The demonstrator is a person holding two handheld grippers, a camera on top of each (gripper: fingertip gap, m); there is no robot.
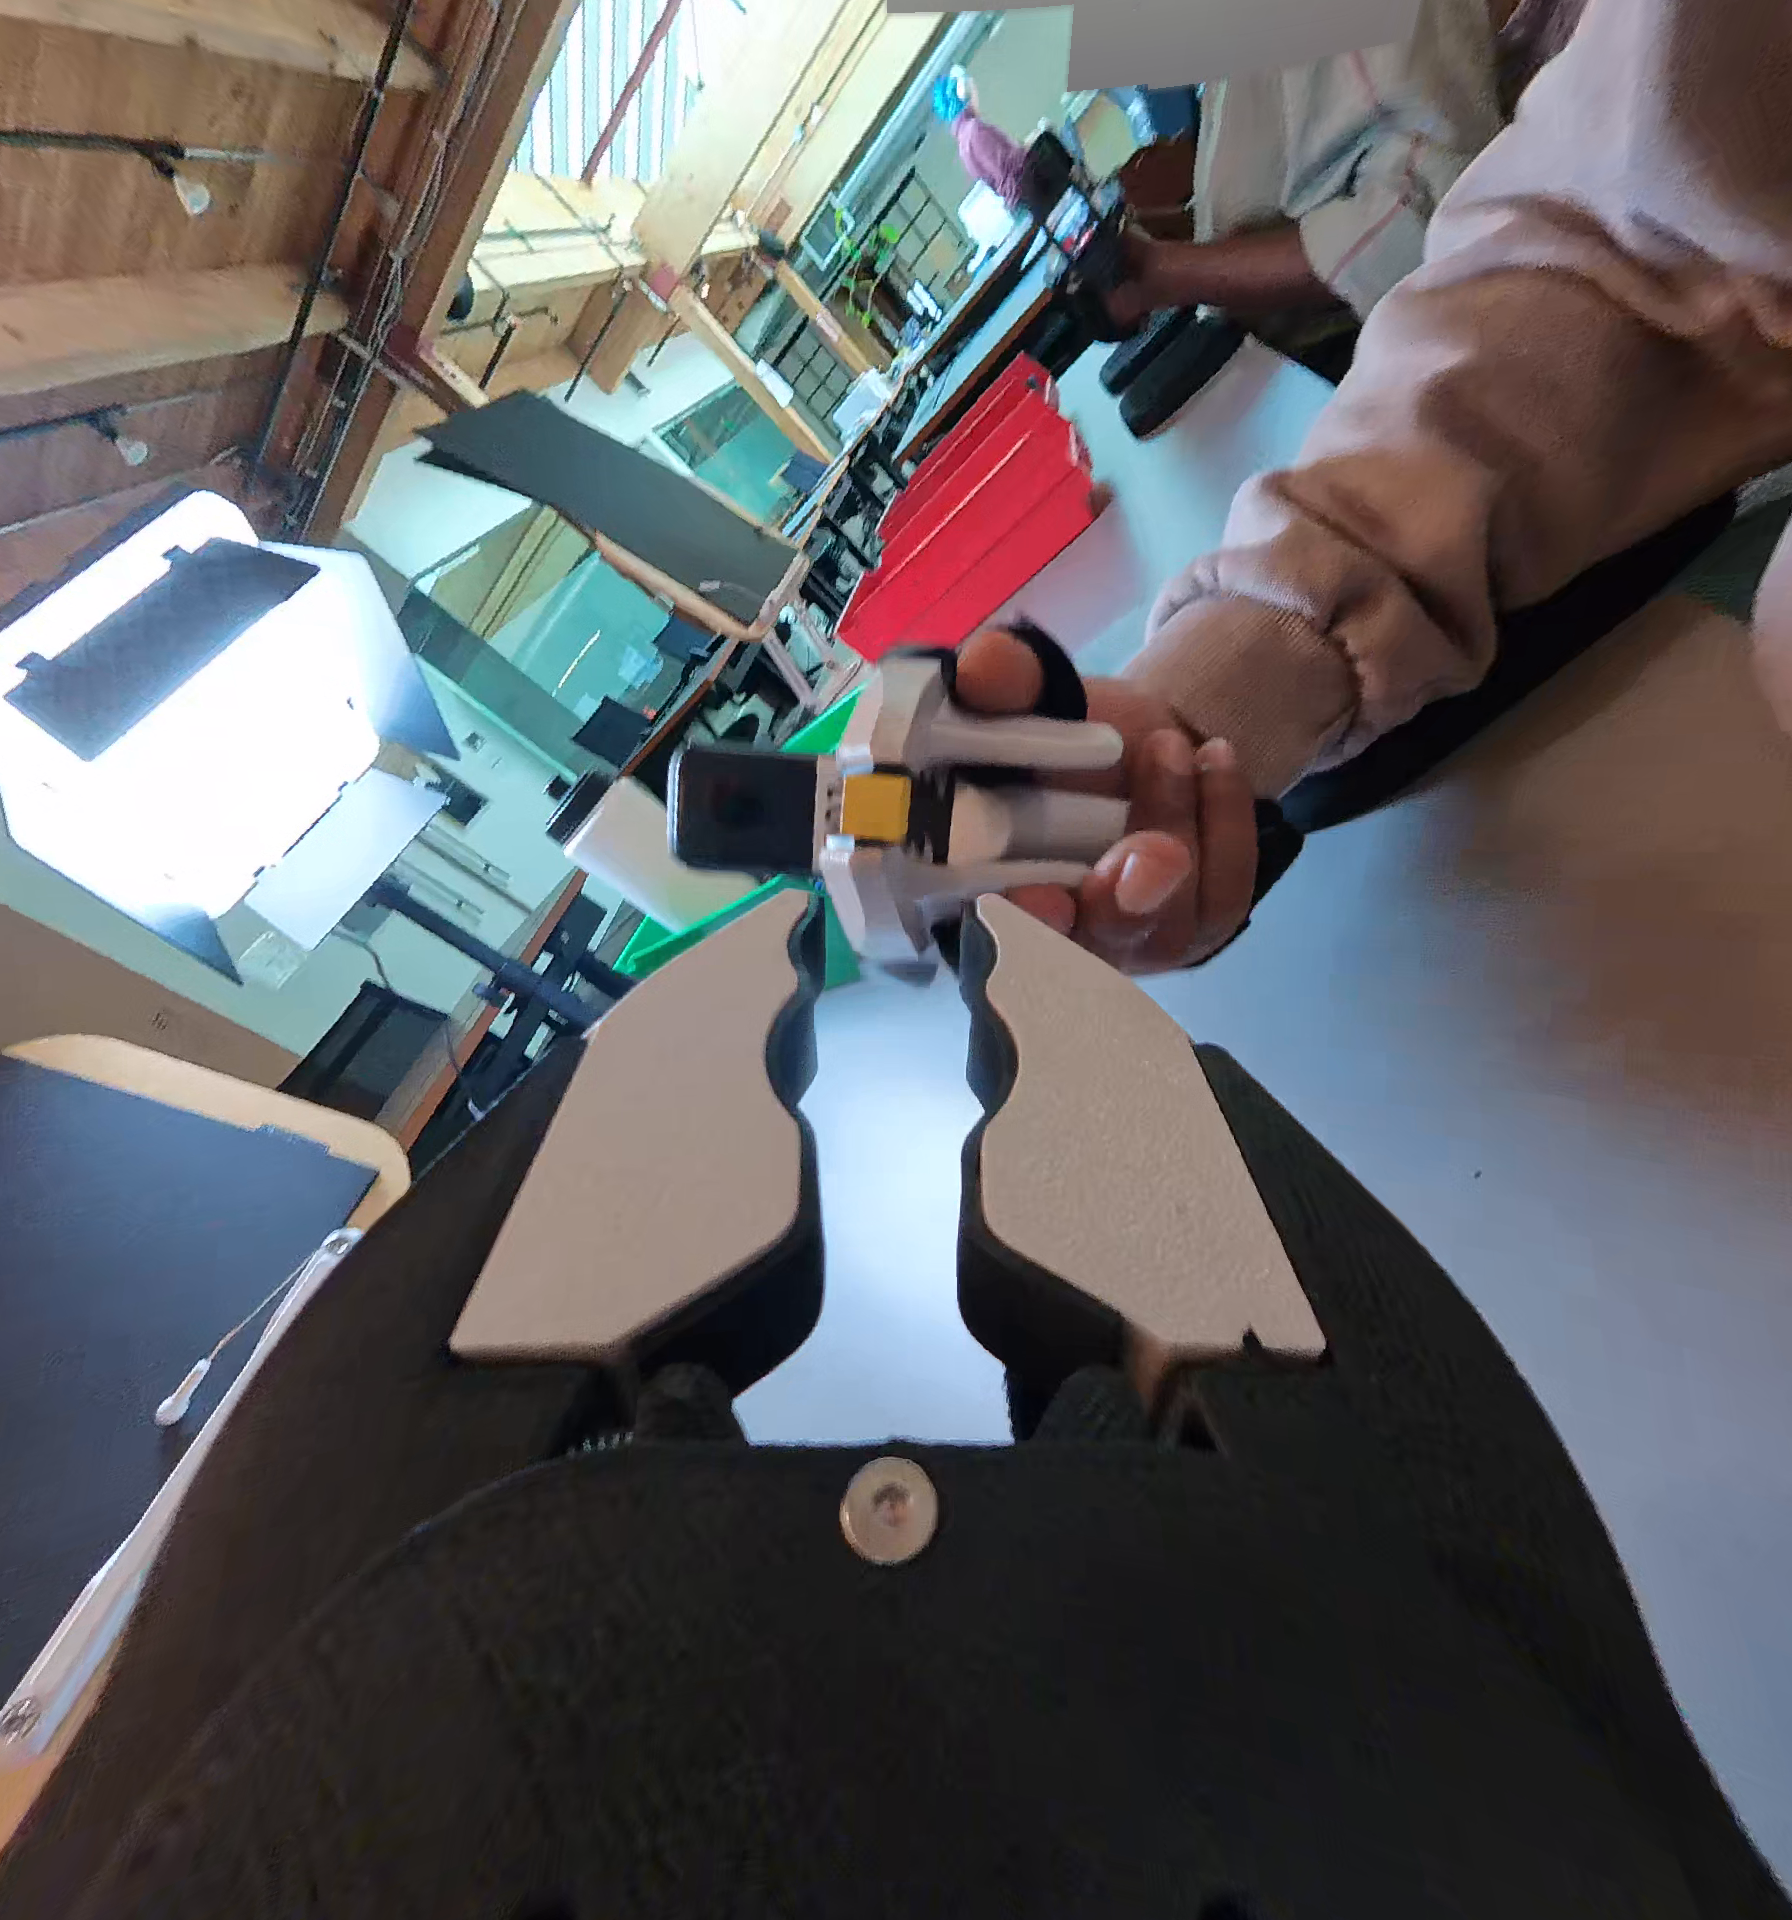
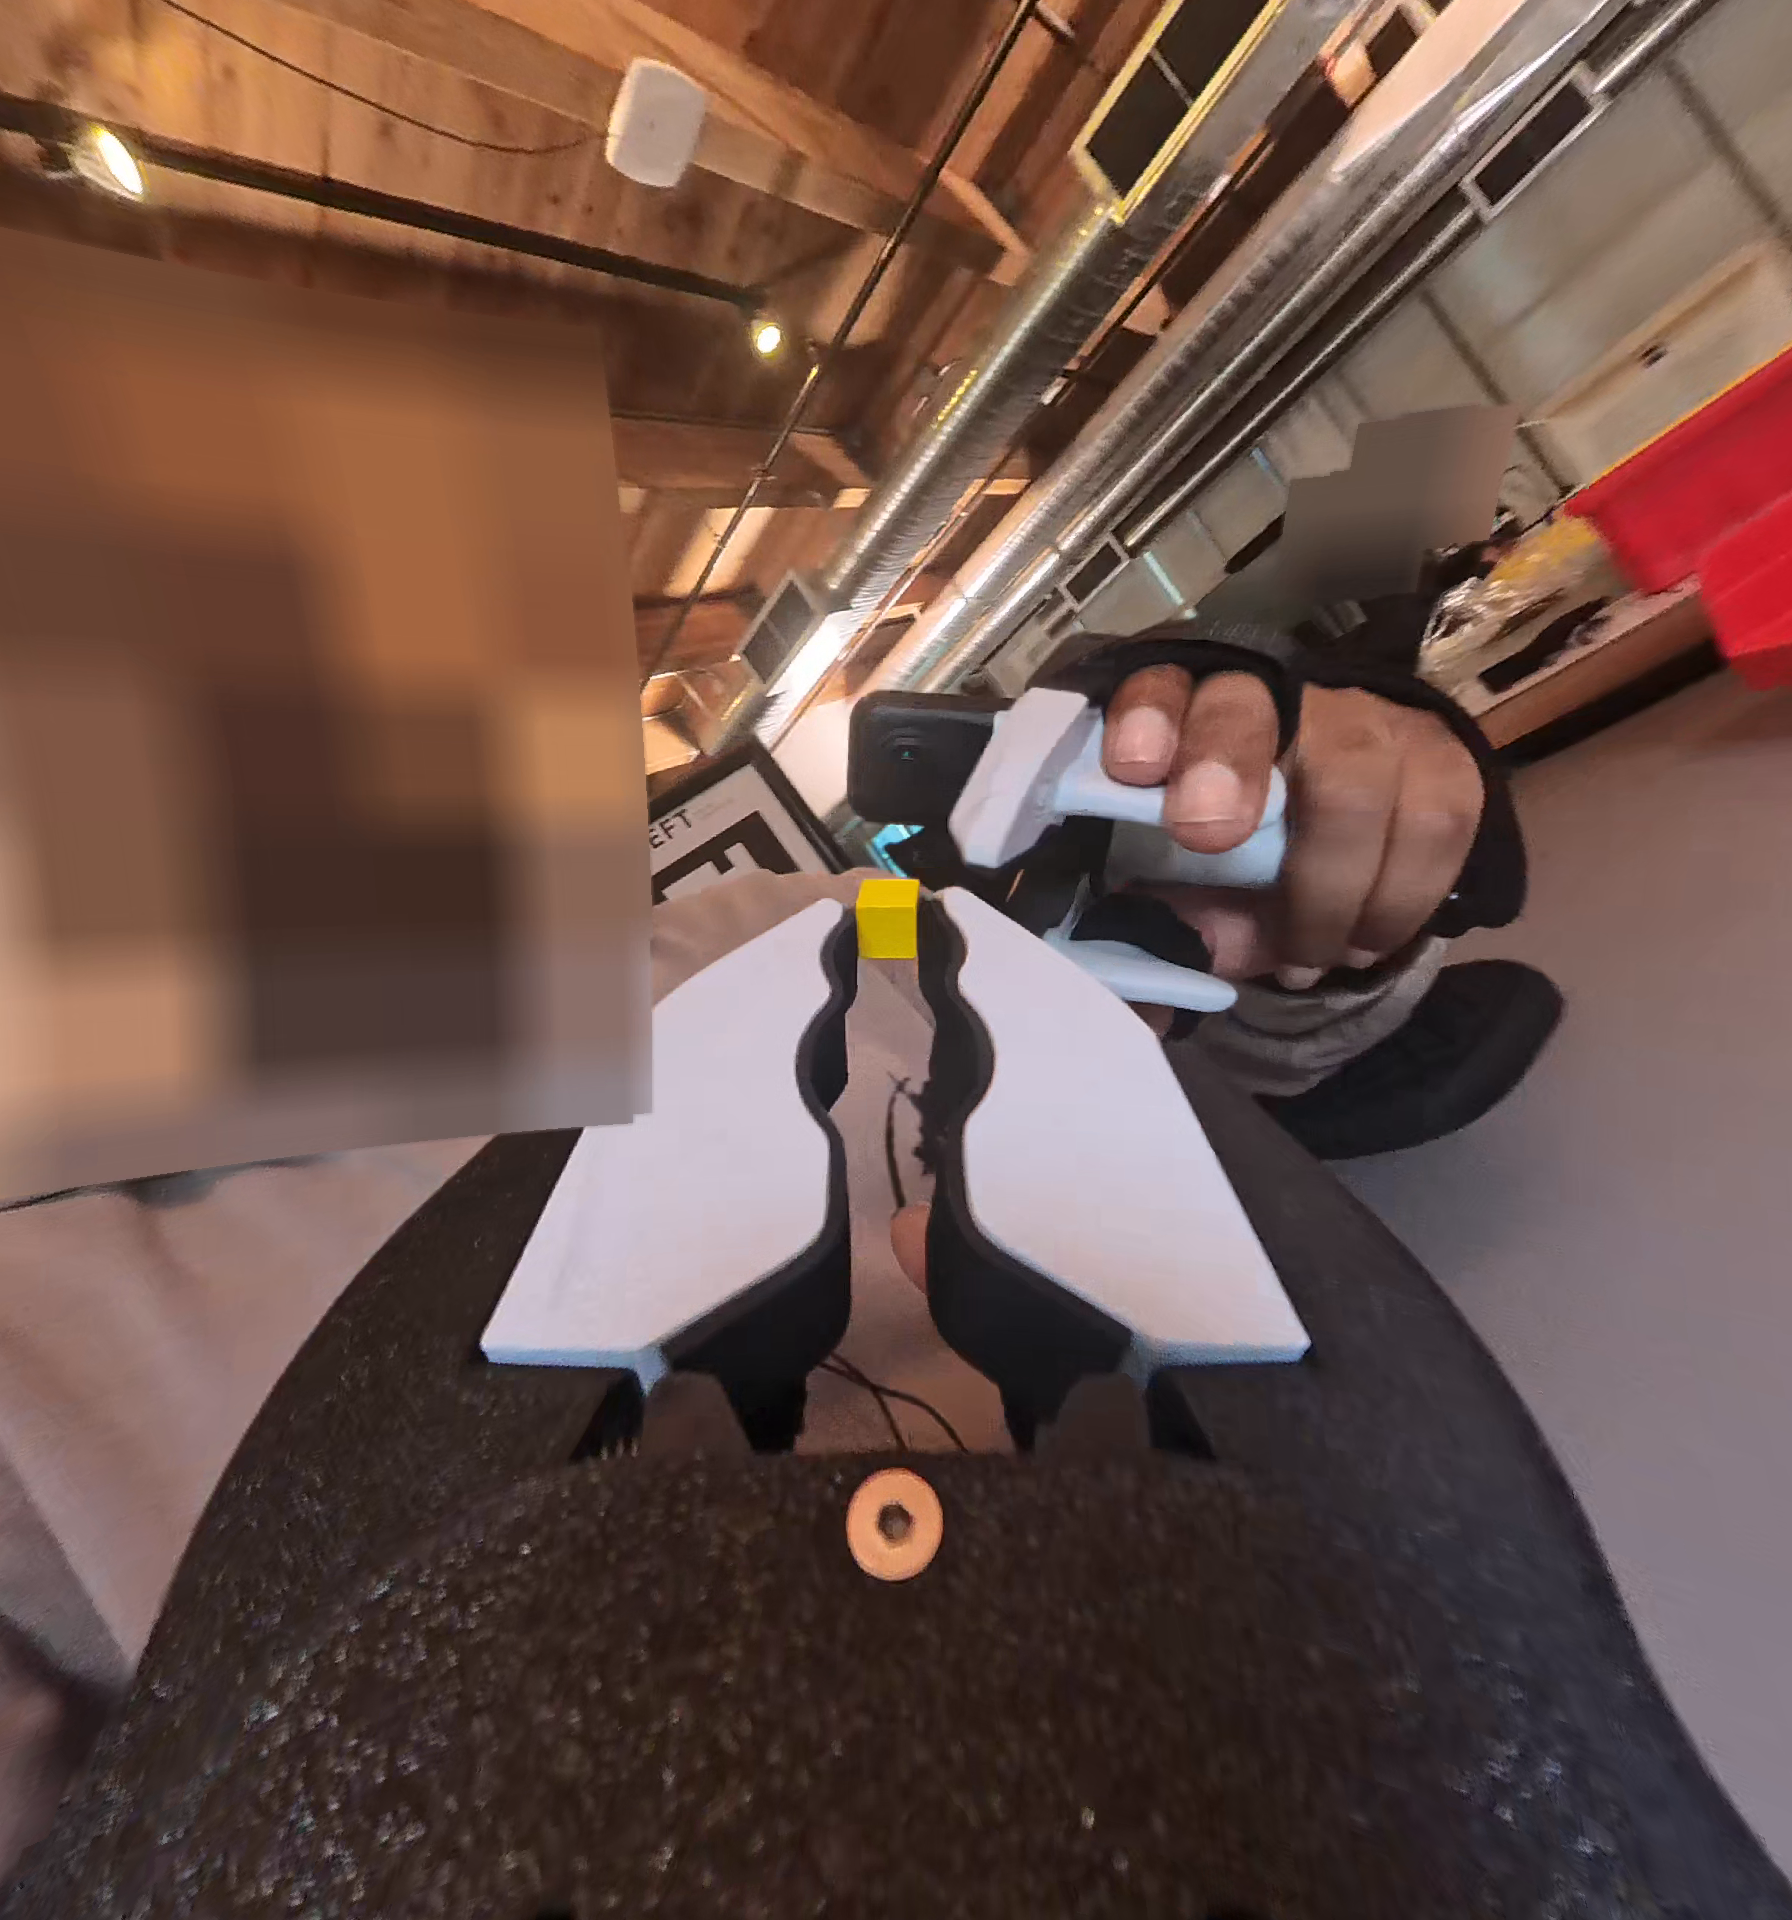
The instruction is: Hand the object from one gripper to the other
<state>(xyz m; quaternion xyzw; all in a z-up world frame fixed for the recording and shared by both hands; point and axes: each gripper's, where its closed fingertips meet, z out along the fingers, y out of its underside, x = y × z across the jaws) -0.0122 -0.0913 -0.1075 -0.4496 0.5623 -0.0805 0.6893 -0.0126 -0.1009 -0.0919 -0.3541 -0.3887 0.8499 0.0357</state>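
A small yellow cube (image 2: 887,920) is pinched between the tips of my right gripper (image 2: 888,914), which is shut on it and holds it in the air. In the left wrist view the cube (image 1: 876,808) shows just beyond my left gripper (image 1: 892,920), held by the right gripper (image 1: 871,831) in a person's hand (image 1: 1162,852). My left gripper is open and empty, its tips a short way below the cube. In the right wrist view the left gripper (image 2: 1063,894) shows just right of and beyond the cube, held by a gloved hand (image 2: 1370,810).
A person's beige sleeve (image 1: 1443,468) reaches in from the upper right. A black-topped table (image 1: 92,1299) with a cotton swab (image 1: 206,1371) lies at the left. Red bins (image 1: 975,520) stand behind on the grey floor (image 1: 1494,1143). A bright light box (image 1: 175,707) stands at the left. Left and right tips are no more than a few centimetres apart.
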